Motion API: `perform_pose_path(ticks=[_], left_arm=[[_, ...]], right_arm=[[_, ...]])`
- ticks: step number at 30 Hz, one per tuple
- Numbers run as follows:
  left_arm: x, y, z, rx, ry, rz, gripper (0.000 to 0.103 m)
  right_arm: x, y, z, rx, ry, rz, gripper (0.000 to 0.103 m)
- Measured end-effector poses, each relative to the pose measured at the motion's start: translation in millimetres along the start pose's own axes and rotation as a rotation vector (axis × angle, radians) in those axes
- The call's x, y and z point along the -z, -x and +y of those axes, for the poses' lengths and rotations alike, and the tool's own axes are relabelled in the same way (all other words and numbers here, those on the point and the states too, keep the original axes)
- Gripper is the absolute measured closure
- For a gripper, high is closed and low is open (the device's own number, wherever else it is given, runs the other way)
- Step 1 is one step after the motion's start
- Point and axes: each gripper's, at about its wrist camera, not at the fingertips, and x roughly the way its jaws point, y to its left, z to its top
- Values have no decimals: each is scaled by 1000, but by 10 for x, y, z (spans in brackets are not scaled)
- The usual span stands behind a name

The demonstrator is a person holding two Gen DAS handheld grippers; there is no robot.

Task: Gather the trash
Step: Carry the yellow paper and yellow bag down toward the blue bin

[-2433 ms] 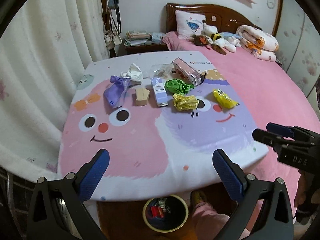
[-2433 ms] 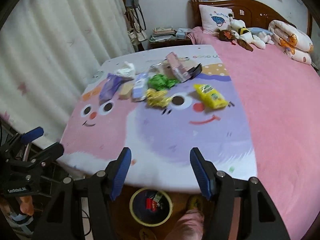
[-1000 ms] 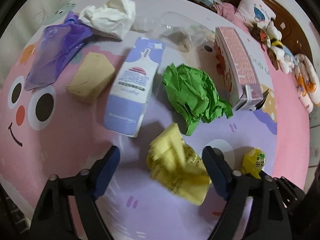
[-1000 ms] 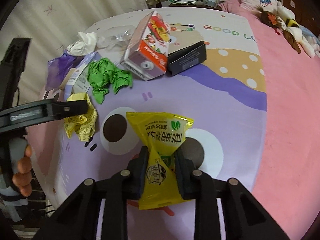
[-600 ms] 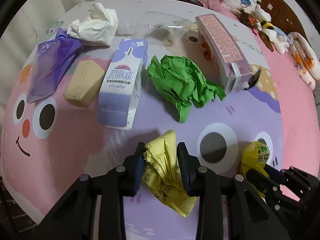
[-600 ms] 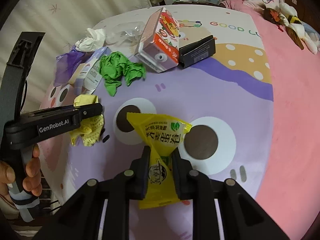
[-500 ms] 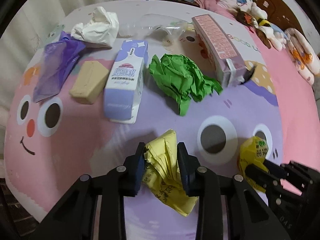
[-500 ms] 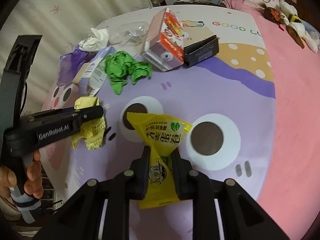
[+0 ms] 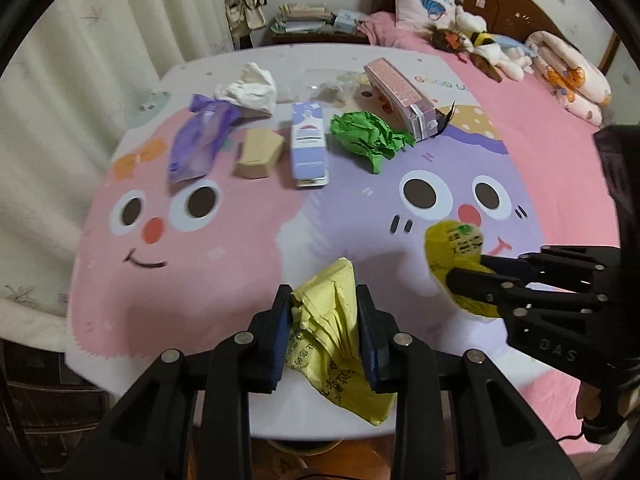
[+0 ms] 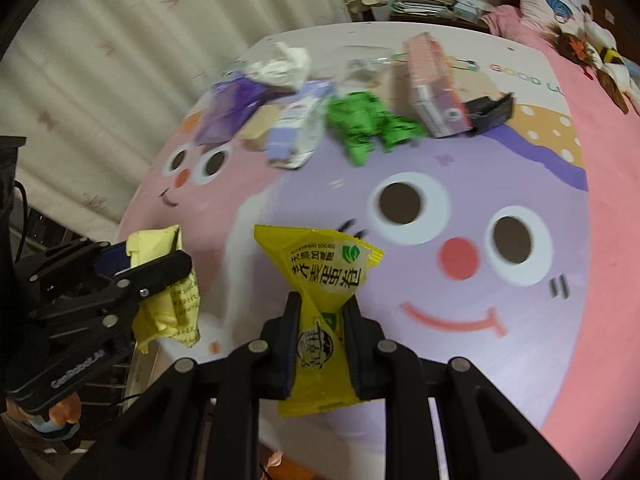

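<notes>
My left gripper (image 9: 322, 300) is shut on a crumpled yellow paper (image 9: 332, 340), held above the near edge of the cartoon tablecloth (image 9: 224, 248). To its right, my right gripper (image 10: 322, 308) is shut on a yellow snack packet (image 10: 320, 276), also lifted off the cloth. In the right wrist view the left gripper (image 10: 160, 264) shows at the left with the yellow paper (image 10: 172, 308). The left wrist view has the right gripper (image 9: 464, 272) pinching the snack packet (image 9: 456, 248). Further back lie a green crumpled paper (image 9: 366, 138), a purple-white carton (image 9: 308, 148) and a pink box (image 9: 400, 98).
More litter lies in the back row: a white tissue (image 9: 250, 88), a purple bag (image 9: 200, 144), a tan block (image 9: 260, 152), a clear wrapper (image 9: 328, 88) and a black box (image 10: 490, 114). A bed with soft toys (image 9: 472, 44) lies behind; curtains (image 9: 80, 40) hang left.
The left gripper closed on the yellow paper and lifted it back toward the table's near edge. The right gripper, holding the snack packet, pulled back and up too.
</notes>
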Motion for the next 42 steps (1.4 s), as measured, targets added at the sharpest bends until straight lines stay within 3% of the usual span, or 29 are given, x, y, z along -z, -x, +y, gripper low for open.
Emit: perform_pose_path(ticks=[11, 16, 25, 33, 42], left_arm=[[831, 711, 819, 4, -26, -51, 74], [1218, 890, 1154, 36, -25, -55, 74], [1739, 1001, 1441, 93, -69, -46, 74], [2135, 724, 1409, 157, -52, 24, 74], [2638, -277, 1346, 187, 23, 212, 74]], right_arm=[[536, 3, 1138, -11, -5, 6, 83], [816, 15, 1614, 23, -8, 6, 84], [1370, -15, 2047, 67, -92, -7, 84], [1833, -254, 2150, 84, -150, 57, 83], [2290, -983, 1806, 43, -284, 111, 83]])
